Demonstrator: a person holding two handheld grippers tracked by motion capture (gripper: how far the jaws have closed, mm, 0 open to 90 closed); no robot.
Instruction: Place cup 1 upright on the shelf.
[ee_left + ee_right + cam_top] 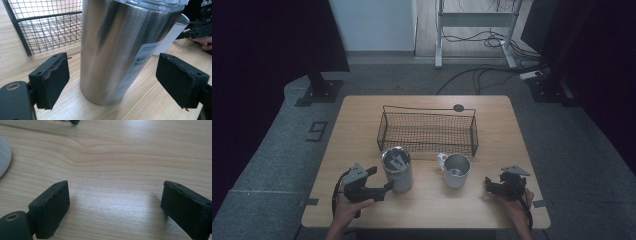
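Steel tumbler (120, 50): upright on the wooden table (427, 205), near edge, between the spread jaws of the left gripper (379, 187), untouched. Right gripper (492, 186): jaws wide apart over bare wood, holding nothing. White mug (456, 171): just right of the tumbler. Wire basket (427, 131): behind both. Step judged: approach before grasp; next, closing squarely on the tumbler.

basket (427, 131) behind | tumbler (397, 170) left of mug (456, 170), apart | both on table (427, 210), apparently upright
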